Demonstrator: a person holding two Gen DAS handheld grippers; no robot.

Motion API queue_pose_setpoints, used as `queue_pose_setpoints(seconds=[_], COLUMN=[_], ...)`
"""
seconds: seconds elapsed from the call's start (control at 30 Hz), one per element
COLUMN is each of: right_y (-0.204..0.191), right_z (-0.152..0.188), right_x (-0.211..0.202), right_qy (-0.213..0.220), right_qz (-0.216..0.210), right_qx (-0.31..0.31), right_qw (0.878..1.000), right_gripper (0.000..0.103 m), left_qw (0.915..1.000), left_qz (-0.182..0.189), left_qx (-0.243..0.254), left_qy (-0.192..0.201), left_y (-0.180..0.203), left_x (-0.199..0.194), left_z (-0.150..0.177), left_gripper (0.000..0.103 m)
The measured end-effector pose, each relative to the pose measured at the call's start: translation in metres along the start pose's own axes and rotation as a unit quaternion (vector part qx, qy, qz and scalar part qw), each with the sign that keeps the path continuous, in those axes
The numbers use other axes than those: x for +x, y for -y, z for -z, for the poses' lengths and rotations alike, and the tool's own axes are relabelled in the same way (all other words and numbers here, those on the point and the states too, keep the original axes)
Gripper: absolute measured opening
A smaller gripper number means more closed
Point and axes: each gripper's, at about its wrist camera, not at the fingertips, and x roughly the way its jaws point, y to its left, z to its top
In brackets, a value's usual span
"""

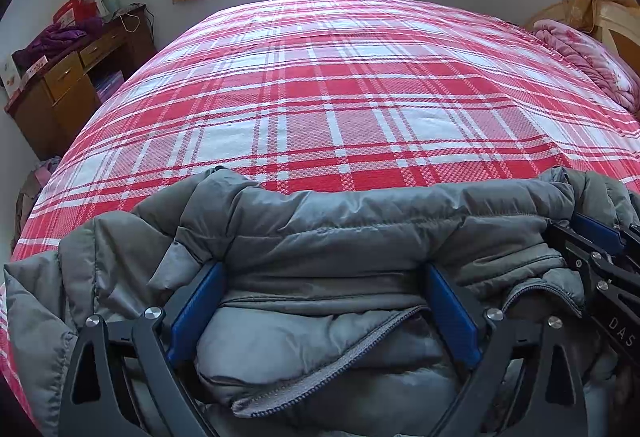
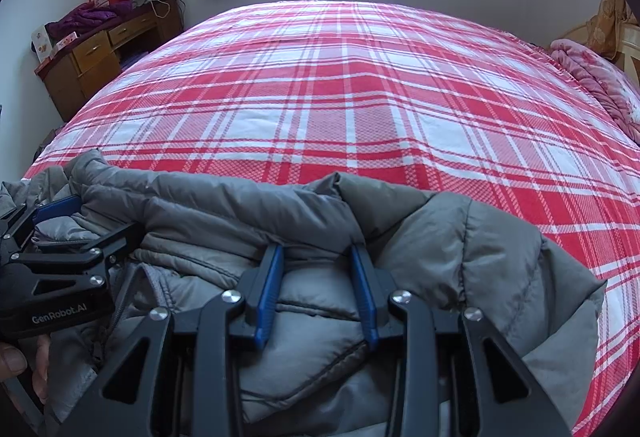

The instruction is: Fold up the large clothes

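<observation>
A grey puffer jacket (image 1: 360, 221) (image 2: 240, 213) lies bunched along the near edge of the bed, its zipper (image 1: 320, 369) showing below the fold. My left gripper (image 1: 324, 273) has its blue pads set wide apart, and a thick roll of the jacket fills the gap between them. In the right wrist view the left gripper (image 2: 86, 223) sits at the far left, clamped on that roll. My right gripper (image 2: 317, 253) has its pads closer together and pinches a fold of the jacket. The right gripper (image 1: 616, 233) also shows at the edge of the left wrist view.
The bed (image 1: 320, 97) (image 2: 340, 97) carries a red and white plaid cover stretching toward a window. A wooden desk (image 1: 76, 77) (image 2: 100, 49) with piled things stands at the left. A pink quilt (image 1: 592, 65) (image 2: 596, 77) lies at the right. A person's hand (image 2: 16, 357) holds the left gripper.
</observation>
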Motion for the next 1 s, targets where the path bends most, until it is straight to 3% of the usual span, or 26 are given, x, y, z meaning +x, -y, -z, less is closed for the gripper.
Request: queue_pose_setpoints(seconds=[0.2,0.27,0.33,0.37,0.5,0.6,0.8,1.0], right_y=[-0.009,-0.009,0.0,0.003,0.005,0.016,0.047,0.062], right_z=[-0.007,-0.011,-0.012,-0.009,0.027,0.074,0.162,0.22], right_x=[0.001,-0.006,-0.032,-0.048,-0.098,-0.127,-0.17,-0.209], right_qy=[-0.02,-0.035,-0.022,-0.01,0.001,-0.01,-0.03,-0.045], right_qz=[0.027,0.027,0.006,-0.004,-0.015,-0.021,0.008,0.01], right_qx=[-0.036,-0.042,-0.02,-0.014,-0.022,-0.02,0.012,0.039], right_qw=[0.999,0.998,1.0,1.0,1.0,1.0,0.999,0.998], right_gripper=[0.039,0.043,0.051,0.061,0.068,0.074,0.075,0.075], left_qw=[0.999,0.9991,0.9989,0.999,0.9997,0.9998,0.999,0.9987], left_qz=[-0.02,-0.012,-0.003,-0.001,0.001,-0.003,-0.032,-0.025], left_qx=[0.04,0.039,0.034,0.032,0.024,0.016,0.018,-0.01], left_qy=[-0.005,0.016,0.032,0.03,0.008,-0.009,-0.026,-0.043], left_y=[0.002,-0.007,-0.021,-0.029,-0.058,-0.081,-0.102,-0.114], left_x=[-0.019,-0.048,-0.082,-0.097,-0.14,-0.174,-0.214,-0.236], left_z=[-0.01,-0.01,-0.002,0.007,0.065,0.129,0.224,0.276], left_gripper=[0.099,0.099,0.099,0.099,0.099,0.099,0.099,0.099])
